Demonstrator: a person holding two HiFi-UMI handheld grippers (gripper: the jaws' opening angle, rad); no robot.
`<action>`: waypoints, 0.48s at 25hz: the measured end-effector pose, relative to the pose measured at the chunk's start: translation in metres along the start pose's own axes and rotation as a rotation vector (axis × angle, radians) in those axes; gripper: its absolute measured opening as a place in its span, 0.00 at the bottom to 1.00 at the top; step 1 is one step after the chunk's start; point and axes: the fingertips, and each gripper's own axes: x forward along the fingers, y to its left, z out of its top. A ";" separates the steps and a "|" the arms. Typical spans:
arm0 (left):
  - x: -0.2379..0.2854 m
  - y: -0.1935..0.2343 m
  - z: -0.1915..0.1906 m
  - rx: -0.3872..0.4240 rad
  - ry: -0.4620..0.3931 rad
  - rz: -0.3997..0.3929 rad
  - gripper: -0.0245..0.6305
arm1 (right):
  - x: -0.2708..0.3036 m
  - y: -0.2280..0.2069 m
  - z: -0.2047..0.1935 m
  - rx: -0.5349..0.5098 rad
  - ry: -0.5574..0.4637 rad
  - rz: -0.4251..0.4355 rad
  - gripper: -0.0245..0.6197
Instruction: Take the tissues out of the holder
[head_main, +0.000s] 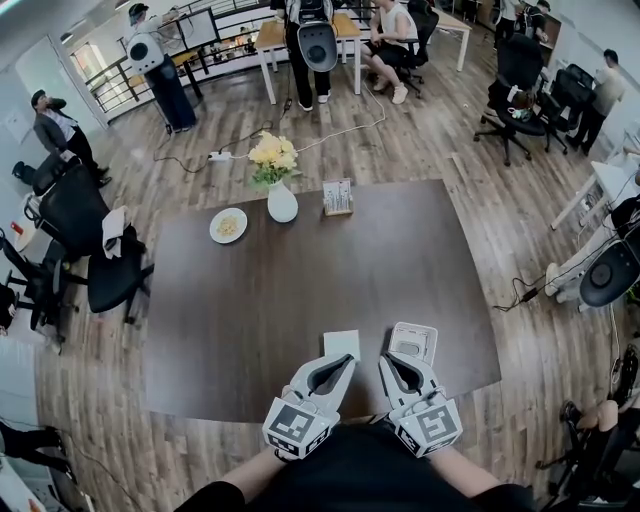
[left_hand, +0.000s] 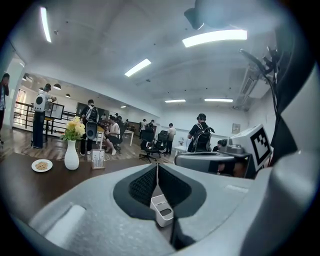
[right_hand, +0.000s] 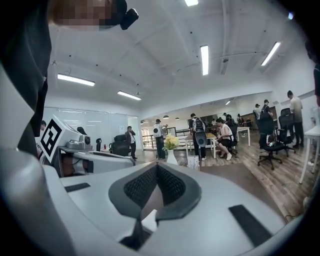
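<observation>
A: When I logged the lot, where did the tissues stand?
B: Item: holder, tissues in it, far side of the counter, just right of the vase; broad face towards me. It lay well ahead of both tools; left tool sat more in line, I judged.
A: Tools?
B: Left tool and right tool: jaws were together, nothing held.
</observation>
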 end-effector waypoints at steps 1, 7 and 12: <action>0.000 -0.001 -0.001 0.001 0.001 -0.003 0.06 | 0.000 0.000 -0.001 0.000 0.003 -0.003 0.05; -0.002 0.000 -0.004 -0.004 0.002 -0.011 0.06 | 0.000 0.003 -0.004 -0.007 0.012 -0.010 0.05; -0.004 0.003 -0.004 -0.004 0.004 -0.017 0.06 | 0.003 0.007 -0.007 -0.005 0.024 -0.021 0.05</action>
